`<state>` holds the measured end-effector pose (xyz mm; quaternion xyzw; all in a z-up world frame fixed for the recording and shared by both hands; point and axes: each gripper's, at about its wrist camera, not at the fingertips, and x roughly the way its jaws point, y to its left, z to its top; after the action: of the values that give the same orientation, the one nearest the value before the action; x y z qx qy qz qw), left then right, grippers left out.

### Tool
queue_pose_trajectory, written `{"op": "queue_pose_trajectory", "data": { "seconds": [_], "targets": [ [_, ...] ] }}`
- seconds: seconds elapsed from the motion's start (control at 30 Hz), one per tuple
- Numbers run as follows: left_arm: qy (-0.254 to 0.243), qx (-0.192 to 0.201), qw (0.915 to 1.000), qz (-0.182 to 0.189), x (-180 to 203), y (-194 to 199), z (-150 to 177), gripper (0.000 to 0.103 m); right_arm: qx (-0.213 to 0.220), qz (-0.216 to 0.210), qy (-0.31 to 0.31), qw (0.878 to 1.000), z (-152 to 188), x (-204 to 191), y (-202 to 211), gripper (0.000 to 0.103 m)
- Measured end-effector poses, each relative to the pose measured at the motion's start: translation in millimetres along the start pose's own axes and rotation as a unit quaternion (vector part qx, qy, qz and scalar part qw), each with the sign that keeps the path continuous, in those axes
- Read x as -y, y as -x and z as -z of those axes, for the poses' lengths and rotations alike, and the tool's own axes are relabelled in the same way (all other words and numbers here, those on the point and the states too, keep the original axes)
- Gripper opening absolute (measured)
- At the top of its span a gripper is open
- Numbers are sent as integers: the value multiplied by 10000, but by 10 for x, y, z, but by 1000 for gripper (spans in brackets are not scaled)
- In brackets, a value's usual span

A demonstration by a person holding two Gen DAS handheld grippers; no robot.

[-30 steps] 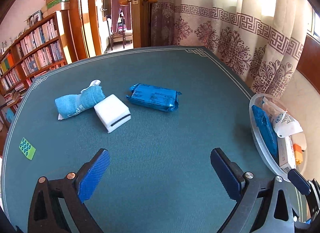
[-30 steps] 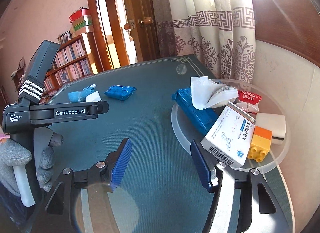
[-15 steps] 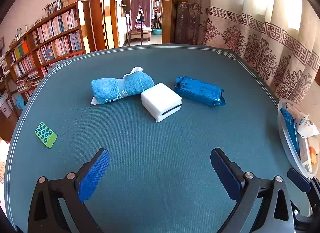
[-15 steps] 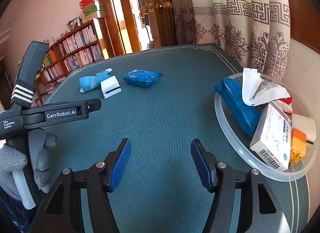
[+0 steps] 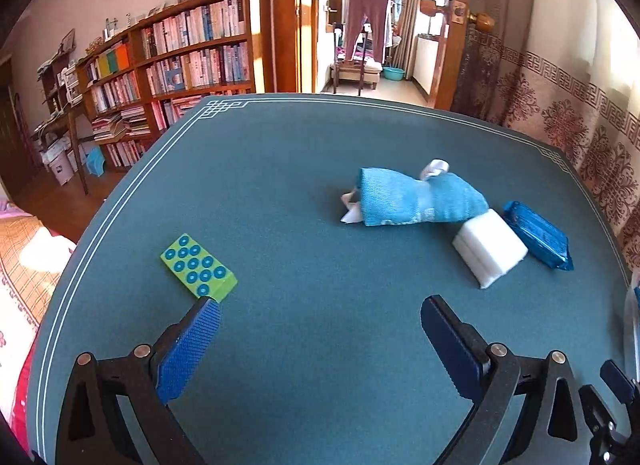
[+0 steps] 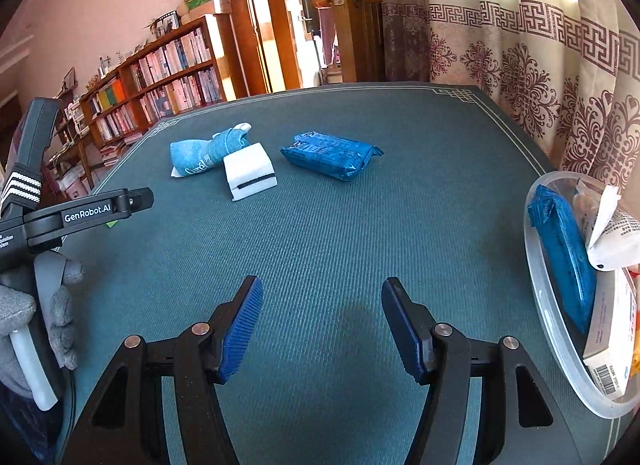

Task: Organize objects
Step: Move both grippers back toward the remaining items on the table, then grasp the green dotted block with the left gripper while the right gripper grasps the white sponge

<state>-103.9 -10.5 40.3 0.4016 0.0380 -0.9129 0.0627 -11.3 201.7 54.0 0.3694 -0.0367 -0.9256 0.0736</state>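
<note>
On the green table a rolled blue towel, a white sponge block and a blue wipes packet lie together; a green studded brick lies apart to the left. My left gripper is open and empty, its left fingertip just below the green brick. My right gripper is open and empty over bare cloth, with the towel, sponge and packet beyond it. The left gripper's body shows at the left of the right wrist view.
A clear plastic bowl at the table's right edge holds a blue packet, a white pouch, a box and other items. Bookshelves and an open doorway stand behind the table; a curtain hangs on the right.
My left gripper has swung left: the green brick came close to its left finger, and the bowl left its view. My right gripper turned left, away from the bowl. Both stayed open.
</note>
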Motion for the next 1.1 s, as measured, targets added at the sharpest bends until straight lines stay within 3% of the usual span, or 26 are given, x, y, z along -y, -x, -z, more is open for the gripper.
{"op": "queue_pose_trajectory", "data": {
  "seconds": [0.17,0.33,0.43,0.67,0.9,1.1],
  "targets": [
    [621,-155,9969,-456,-405,-173,-91,103,-48,-70,148,9999,-49,-115,-121,63],
    [1077,-400,9924,-439,-693,-383,-154,103,-54,-123,200,9997,-108,-198,-208,63],
    [1259,-493,9902,-352,-791,-454,-164,98,-76,-145,263,9995,-127,-252,-257,63],
    [919,-284,9943,-455,-685,-400,-132,74,-182,-133,310,9993,-161,-304,-394,63],
    [712,-190,9967,-333,-681,-405,-137,31,-221,-175,301,9992,-338,-346,-572,63],
    [754,-179,9970,-54,-726,-394,-136,31,-251,-243,373,9987,-578,-434,-772,63]
  ]
}}
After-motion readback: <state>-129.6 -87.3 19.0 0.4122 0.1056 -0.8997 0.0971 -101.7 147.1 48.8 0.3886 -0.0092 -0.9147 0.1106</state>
